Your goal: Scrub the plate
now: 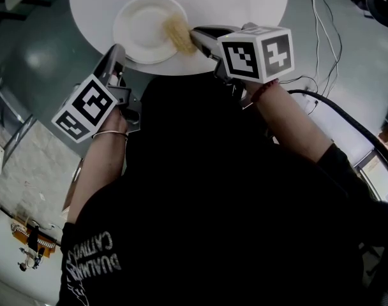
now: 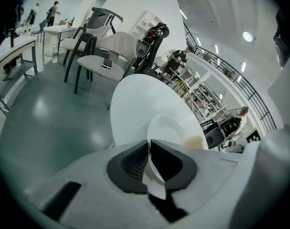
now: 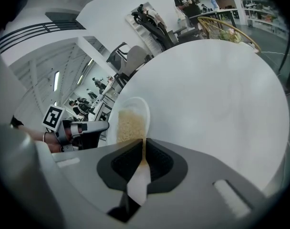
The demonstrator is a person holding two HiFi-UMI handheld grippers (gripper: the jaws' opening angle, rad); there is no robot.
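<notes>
A white plate (image 1: pixel 143 27) lies near the front edge of the round white table (image 1: pixel 245 5). My left gripper (image 1: pixel 117 52) is shut on the plate's near-left rim; in the left gripper view that rim (image 2: pixel 154 168) sits pinched between the dark pads of this gripper (image 2: pixel 149 149). My right gripper (image 1: pixel 197 37) is shut on a yellow sponge (image 1: pixel 178 32), which rests on the right side of the plate. In the right gripper view the sponge (image 3: pixel 129 125) lies on the plate (image 3: pixel 140 106) just beyond the closed jaws of the gripper (image 3: pixel 144 149). The left gripper (image 3: pixel 83 128) shows at the plate's far side.
Cables (image 1: pixel 321 24) trail over the grey floor right of the table. Grey chairs (image 2: pixel 104 56) stand beyond the table on the left. A wicker frame (image 3: pixel 226 30) stands at the table's far edge. People are in the background.
</notes>
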